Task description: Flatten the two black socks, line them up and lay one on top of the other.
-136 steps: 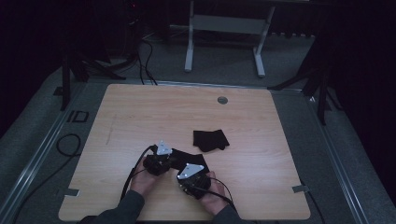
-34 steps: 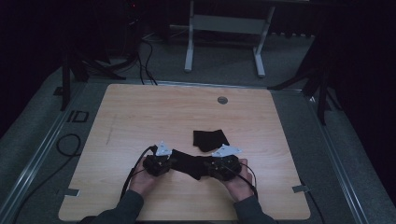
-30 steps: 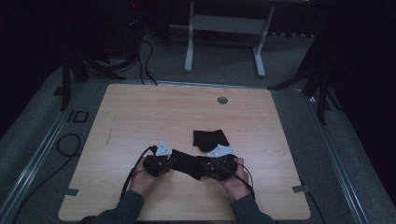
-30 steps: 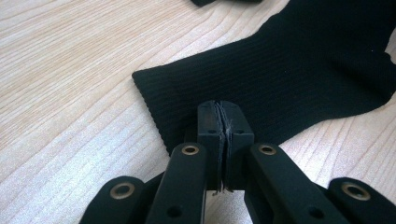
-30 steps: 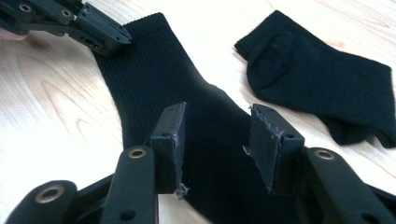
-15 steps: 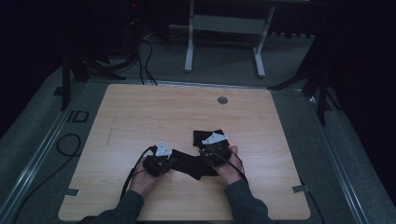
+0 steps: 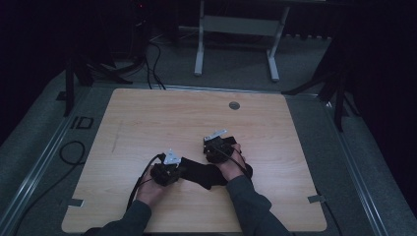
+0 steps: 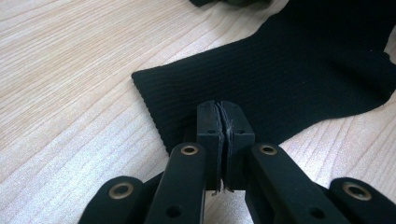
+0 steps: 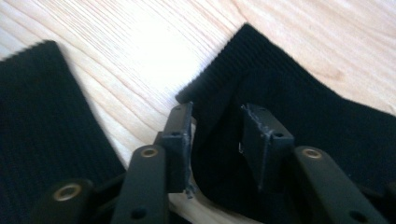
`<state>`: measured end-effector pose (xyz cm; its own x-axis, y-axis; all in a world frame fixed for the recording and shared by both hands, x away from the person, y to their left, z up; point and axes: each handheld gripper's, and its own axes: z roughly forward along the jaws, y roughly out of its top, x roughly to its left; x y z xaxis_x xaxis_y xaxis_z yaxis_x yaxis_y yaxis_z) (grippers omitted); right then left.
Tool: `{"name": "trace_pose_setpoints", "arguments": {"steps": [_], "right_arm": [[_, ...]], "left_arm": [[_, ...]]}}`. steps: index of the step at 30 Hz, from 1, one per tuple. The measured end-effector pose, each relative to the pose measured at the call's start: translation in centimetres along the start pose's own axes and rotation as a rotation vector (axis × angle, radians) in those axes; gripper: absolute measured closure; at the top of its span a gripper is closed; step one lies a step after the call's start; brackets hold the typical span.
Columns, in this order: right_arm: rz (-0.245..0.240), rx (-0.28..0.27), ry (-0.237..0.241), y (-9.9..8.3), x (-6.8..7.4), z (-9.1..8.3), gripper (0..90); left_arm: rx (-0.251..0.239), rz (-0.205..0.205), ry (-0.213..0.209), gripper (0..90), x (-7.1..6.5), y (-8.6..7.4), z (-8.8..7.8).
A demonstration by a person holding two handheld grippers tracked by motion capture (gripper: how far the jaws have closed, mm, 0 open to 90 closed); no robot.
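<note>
A black ribbed sock (image 8: 280, 74) lies flat on the wooden table (image 7: 162, 118), near the front middle. My left gripper (image 8: 224, 112) is shut on that sock's edge, the fabric pinched between its pads; in the high view it sits at the sock's left end (image 7: 181, 168). A second black sock (image 9: 299, 107) lies just behind the first. My right gripper (image 9: 217, 123) is open, its jaws straddling a raised fold at this sock's ribbed cuff. In the high view the right gripper (image 7: 212, 146) covers that sock. The first sock (image 9: 42, 116) also shows to its left.
A round grommet (image 7: 234, 105) sits in the table near the far edge. Cables (image 7: 74, 152) lie on the floor to the left, and a desk frame (image 7: 236, 29) stands beyond the table.
My right gripper has left the near sock's right end and moved forward and left onto the second sock. The left gripper has stayed put, holding the near sock.
</note>
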<state>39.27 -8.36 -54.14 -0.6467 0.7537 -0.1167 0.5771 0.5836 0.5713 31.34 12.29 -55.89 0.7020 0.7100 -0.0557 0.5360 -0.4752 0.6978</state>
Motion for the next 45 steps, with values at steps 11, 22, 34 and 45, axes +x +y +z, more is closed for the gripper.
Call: {"name": "trace_pose_setpoints", "arguments": {"steps": [11,22,34,45], "right_arm": [[0.072,0.046,0.067,0.3,0.3,-0.3,83.4],[0.104,-0.016,0.131,1.1,0.8,-1.6,86.6],[0.152,-0.107,0.190,1.4,-0.7,-4.5,86.8],[0.219,-0.173,0.150,0.2,-4.6,-7.8,86.6]], "left_arm": [[-0.001,-0.002,0.001,87.9,0.0,0.0,0.0],[-0.003,0.000,0.002,87.9,0.0,0.0,0.0],[-0.003,-0.003,0.001,87.9,0.0,0.0,0.0],[-0.004,-0.002,0.002,87.9,0.0,0.0,0.0]]}}
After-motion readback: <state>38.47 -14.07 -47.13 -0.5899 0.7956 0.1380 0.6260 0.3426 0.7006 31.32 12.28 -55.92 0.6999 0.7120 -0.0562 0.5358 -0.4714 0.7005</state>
